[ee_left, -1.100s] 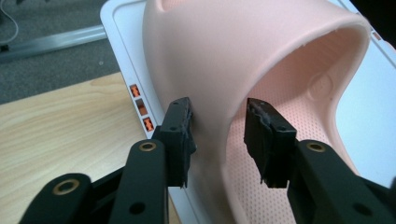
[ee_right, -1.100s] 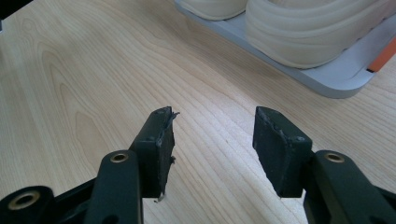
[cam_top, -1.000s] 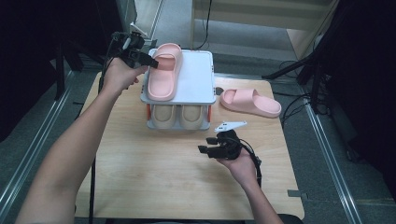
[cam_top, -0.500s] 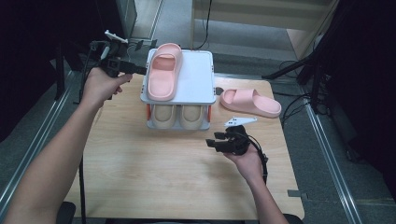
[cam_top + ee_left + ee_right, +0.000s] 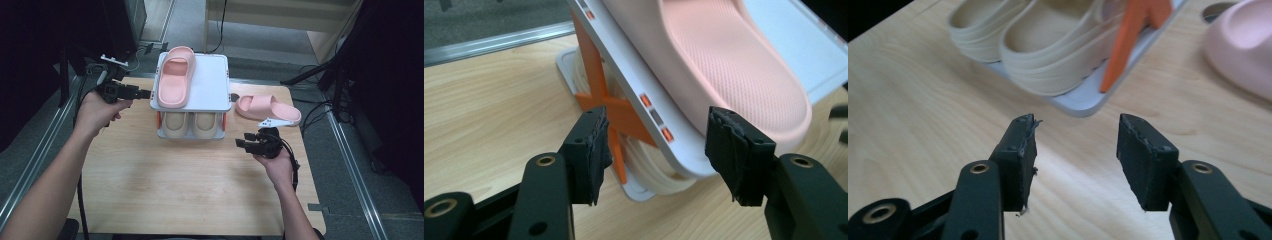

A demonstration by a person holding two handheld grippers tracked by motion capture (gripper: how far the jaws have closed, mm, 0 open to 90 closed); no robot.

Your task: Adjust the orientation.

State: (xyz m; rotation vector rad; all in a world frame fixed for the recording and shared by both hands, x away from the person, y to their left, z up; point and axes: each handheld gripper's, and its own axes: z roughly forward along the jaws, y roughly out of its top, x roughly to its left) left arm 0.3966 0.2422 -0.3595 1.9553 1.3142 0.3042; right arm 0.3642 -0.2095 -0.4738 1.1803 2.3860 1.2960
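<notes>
Here, pink slipper (image 5: 175, 77) on the rack's top shelf (image 5: 212, 85) — just beyond the spread, empty left tongs (image 5: 145, 93).

Place: we take this for a lab or test room, not a home.
Table: we see one bare wooden table (image 5: 190, 180) standing alone, metal rails (image 5: 42, 135) running along both its sides.
Floor: we note grey carpet (image 5: 345, 200) with black cables (image 5: 310, 112) trailing across it.
Stands: we see dark tripod legs (image 5: 330, 75) at the right and dark gear at the left.
Props: we count a small two-level shoe rack (image 5: 210, 87) with slippers (image 5: 175, 82), laid out like test objects.
</notes>
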